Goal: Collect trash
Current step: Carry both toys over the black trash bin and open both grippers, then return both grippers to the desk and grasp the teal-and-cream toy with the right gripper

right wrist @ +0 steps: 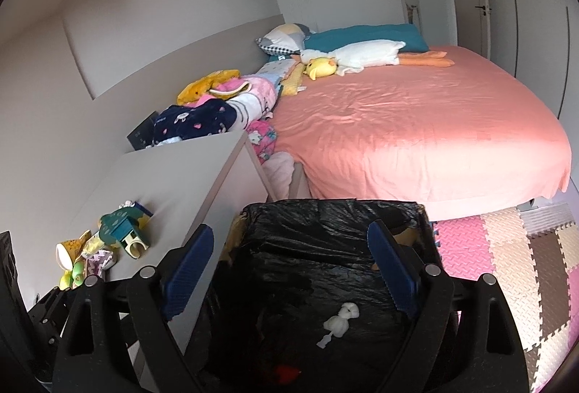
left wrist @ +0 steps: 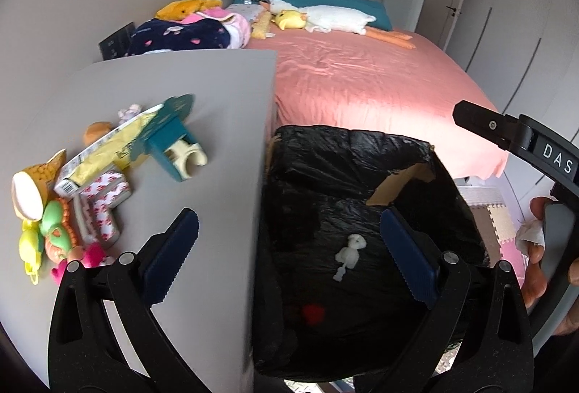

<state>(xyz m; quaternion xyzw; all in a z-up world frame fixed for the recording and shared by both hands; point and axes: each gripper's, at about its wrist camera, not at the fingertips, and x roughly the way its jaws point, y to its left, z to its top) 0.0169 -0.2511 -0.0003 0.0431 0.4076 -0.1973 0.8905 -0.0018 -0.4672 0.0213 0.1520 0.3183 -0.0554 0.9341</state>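
Note:
A cardboard bin lined with a black bag (left wrist: 362,183) (right wrist: 325,223) stands between the grey table and the bed. A white crumpled scrap (left wrist: 350,251) (right wrist: 340,318) and something red (left wrist: 313,313) (right wrist: 287,373) lie inside it. My left gripper (left wrist: 289,248) is open and empty, straddling the table edge and the bin. My right gripper (right wrist: 289,270) is open and empty above the bin; it also shows at the right of the left wrist view (left wrist: 506,129), with the hand beside a white tissue (left wrist: 530,233).
The grey table (left wrist: 202,96) (right wrist: 188,176) carries a heap of toys and packaging (left wrist: 90,183) (right wrist: 105,244) at its left. A bed with a pink sheet (left wrist: 380,81) (right wrist: 416,125) lies behind the bin. Foam floor mats (right wrist: 506,255) lie to the right.

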